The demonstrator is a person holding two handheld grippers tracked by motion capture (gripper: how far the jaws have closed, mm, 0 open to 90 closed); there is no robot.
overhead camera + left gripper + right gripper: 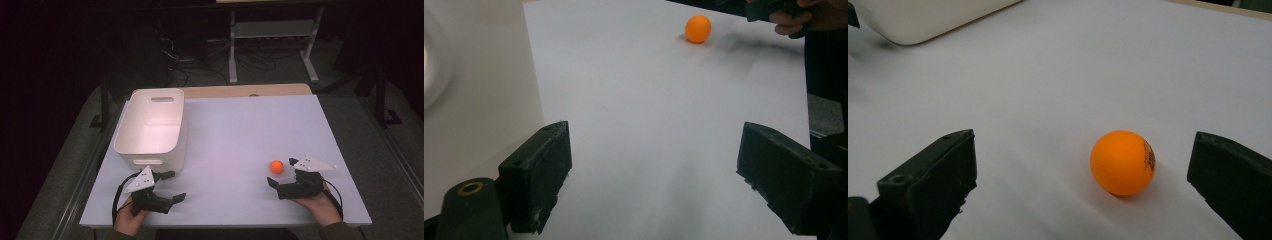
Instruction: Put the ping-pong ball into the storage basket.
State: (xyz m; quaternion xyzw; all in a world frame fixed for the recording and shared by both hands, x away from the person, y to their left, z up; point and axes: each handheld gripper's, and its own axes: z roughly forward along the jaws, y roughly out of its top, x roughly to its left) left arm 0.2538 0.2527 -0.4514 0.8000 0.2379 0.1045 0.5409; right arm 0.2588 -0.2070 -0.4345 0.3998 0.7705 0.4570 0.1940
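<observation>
- High view: the orange ball [276, 167] lies on the table [235, 135], just beside the right gripper [283, 174]; the white bin [152, 125] stands well apart.
- Left gripper view: the left gripper [654, 175] has wide jaws, holding nothing.
- Right gripper view: jaws wide, ball between them, untouched. The reach seems nearly done; next, I think, close gently so it does not roll.

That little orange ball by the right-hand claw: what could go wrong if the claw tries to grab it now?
The small orange ball sits free on the flat white table, off-centre between the open right gripper jaws and nearer one of them. That jaw may touch first and nudge it, so it could roll away. Being round and smooth, it might also squirt out of a pinch. The white plastic bin stands far across the table, so any carry would be long.
</observation>
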